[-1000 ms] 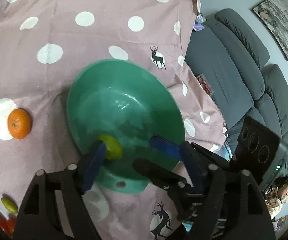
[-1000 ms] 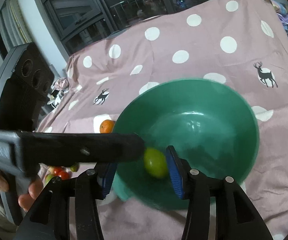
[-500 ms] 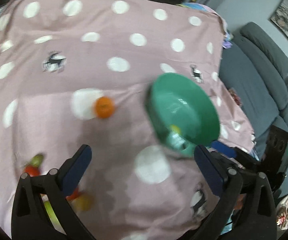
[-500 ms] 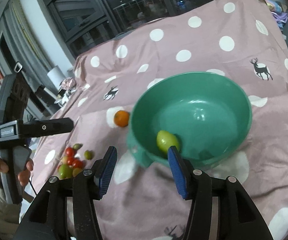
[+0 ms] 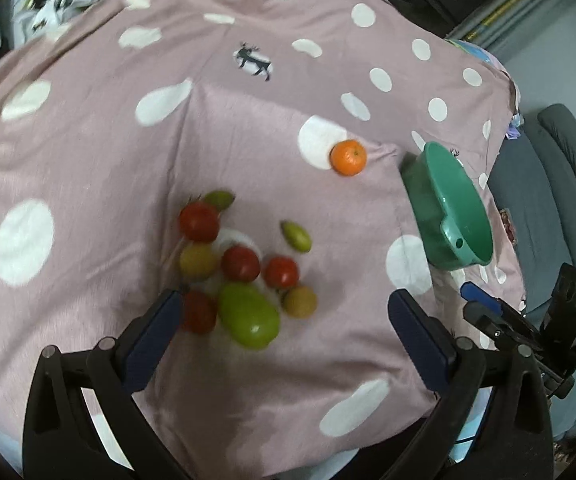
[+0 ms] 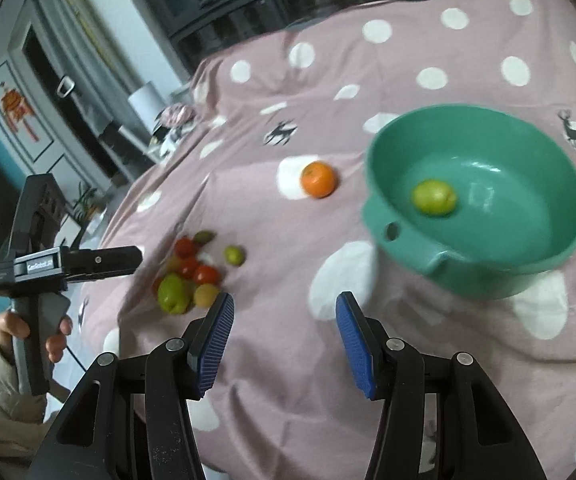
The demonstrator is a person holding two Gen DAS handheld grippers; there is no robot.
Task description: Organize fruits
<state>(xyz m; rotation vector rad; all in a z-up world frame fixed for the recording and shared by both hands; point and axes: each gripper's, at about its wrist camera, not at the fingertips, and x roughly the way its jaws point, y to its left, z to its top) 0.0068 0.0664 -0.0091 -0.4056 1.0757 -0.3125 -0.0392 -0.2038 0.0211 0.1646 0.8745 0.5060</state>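
Observation:
A green bowl (image 6: 536, 248) stands on the pink dotted cloth and holds one yellow-green fruit (image 6: 434, 197); it also shows edge-on in the left wrist view (image 5: 436, 200). An orange (image 5: 348, 157) lies left of the bowl, also in the right wrist view (image 6: 318, 179). A pile of red tomatoes (image 5: 241, 263), a big green fruit (image 5: 248, 315) and small green ones (image 5: 296, 236) lies on the cloth, also seen in the right wrist view (image 6: 191, 276). My left gripper (image 5: 283, 328) is open and empty just above the pile. My right gripper (image 6: 283, 340) is open and empty, in front of the bowl.
A grey sofa (image 5: 560, 184) stands beyond the table's right edge. Dark windows and a white cabinet (image 6: 47, 80) are at the back. The cloth's front edge (image 5: 247, 468) drops off close to my left gripper. The left gripper's handle and hand (image 6: 35, 280) show at the left.
My left gripper has left the bowl, swung left and come down over the fruit pile. My right gripper has pulled back from the bowl. The yellow-green fruit stays in the bowl.

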